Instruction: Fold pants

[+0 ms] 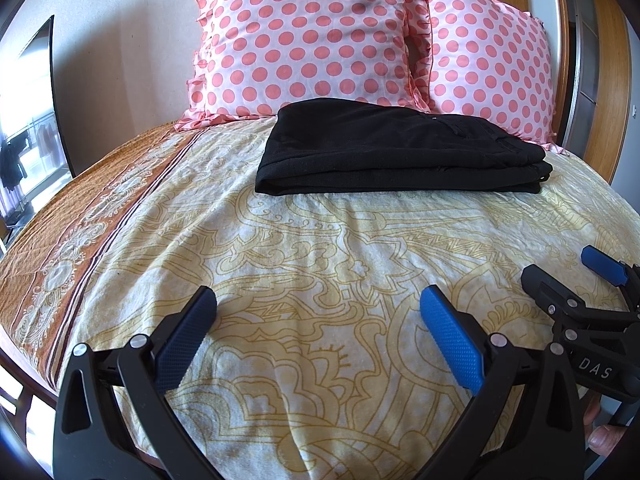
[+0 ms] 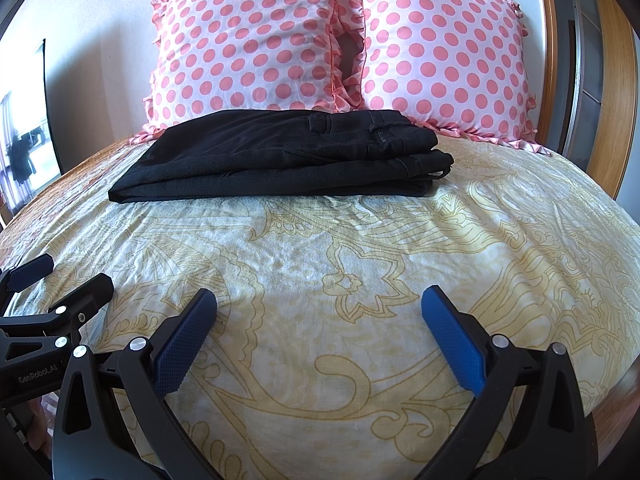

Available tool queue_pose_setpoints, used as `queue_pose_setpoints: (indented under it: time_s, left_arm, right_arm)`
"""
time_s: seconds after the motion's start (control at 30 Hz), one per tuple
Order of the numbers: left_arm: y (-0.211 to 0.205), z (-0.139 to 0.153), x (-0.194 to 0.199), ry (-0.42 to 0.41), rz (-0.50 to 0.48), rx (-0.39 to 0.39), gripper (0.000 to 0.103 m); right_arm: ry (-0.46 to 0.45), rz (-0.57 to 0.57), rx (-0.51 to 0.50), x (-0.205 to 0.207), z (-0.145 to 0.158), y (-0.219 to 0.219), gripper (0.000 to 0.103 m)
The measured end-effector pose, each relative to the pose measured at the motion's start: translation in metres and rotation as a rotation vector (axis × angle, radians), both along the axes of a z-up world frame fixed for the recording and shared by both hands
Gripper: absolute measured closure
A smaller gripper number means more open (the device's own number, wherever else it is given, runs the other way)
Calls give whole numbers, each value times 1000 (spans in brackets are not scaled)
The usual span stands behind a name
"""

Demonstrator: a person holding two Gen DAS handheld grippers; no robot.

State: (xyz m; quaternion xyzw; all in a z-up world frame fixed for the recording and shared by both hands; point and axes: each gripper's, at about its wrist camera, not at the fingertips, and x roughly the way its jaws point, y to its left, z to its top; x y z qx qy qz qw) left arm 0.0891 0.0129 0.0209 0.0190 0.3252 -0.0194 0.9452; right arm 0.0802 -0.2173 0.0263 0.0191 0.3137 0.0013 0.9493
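Note:
The black pants (image 1: 400, 148) lie folded in a flat stack on the bed, just in front of the pillows; they also show in the right wrist view (image 2: 288, 156), waistband to the right. My left gripper (image 1: 318, 300) is open and empty, low over the sheet, well short of the pants. My right gripper (image 2: 319, 300) is open and empty too, beside the left one. The right gripper shows at the right edge of the left wrist view (image 1: 568, 272), and the left gripper at the left edge of the right wrist view (image 2: 60, 276).
The bed is covered by a cream sheet with yellow pattern (image 1: 320, 248) and an orange border on the left (image 1: 60, 240). Two pink polka-dot pillows (image 1: 304, 36) (image 2: 440, 52) lean on the wall. A wooden frame (image 2: 616, 80) stands at the right.

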Motion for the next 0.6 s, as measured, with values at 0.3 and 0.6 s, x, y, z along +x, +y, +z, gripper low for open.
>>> queue_pose_setpoints:
  time_s: [0.3, 0.6]
  left_arm:
    - [1, -1, 1, 5, 2, -2, 2]
    - [0, -1, 1, 5, 1, -1, 2]
  right_arm:
    - [-1, -1, 0, 0, 0, 0, 1]
    - [-1, -2, 0, 0, 0, 0, 1]
